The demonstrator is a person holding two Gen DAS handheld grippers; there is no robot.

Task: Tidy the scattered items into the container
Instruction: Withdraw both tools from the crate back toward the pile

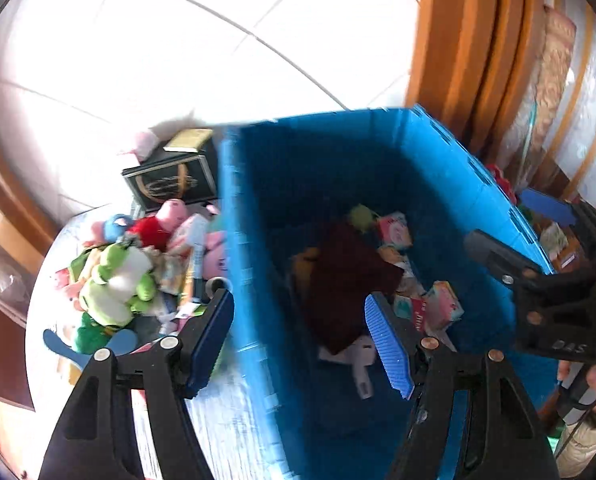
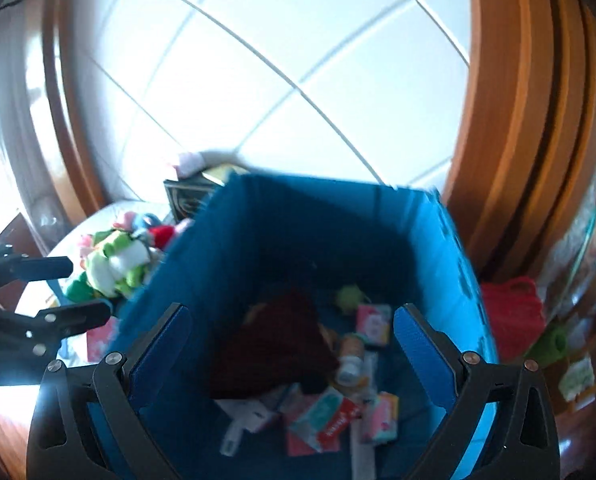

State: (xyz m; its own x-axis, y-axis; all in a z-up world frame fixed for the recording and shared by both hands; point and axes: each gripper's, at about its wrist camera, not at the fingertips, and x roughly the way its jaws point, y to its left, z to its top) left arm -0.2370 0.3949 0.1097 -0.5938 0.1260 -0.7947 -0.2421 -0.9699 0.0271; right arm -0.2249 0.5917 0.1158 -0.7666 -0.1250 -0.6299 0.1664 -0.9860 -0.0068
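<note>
A blue bin [image 1: 322,152] [image 2: 446,240] holds a dark red cloth [image 1: 346,276] [image 2: 273,344], small pink packets [image 1: 396,230] [image 2: 374,324] and other small items. My left gripper [image 1: 302,344] is open and empty, its fingers astride the bin's left wall. My right gripper [image 2: 293,360] is open and empty above the bin's inside; it also shows in the left wrist view [image 1: 518,232]. A pile of plush toys lies left of the bin, with a green and white plush [image 1: 113,280] [image 2: 113,264] on top.
A dark box with gold print [image 1: 169,184] [image 2: 185,196] stands behind the toy pile. A red knitted item [image 2: 510,320] and a green object [image 2: 550,344] lie right of the bin. Orange wooden frames [image 1: 470,40] [image 2: 530,100] rise at the right. White tiled floor lies beyond.
</note>
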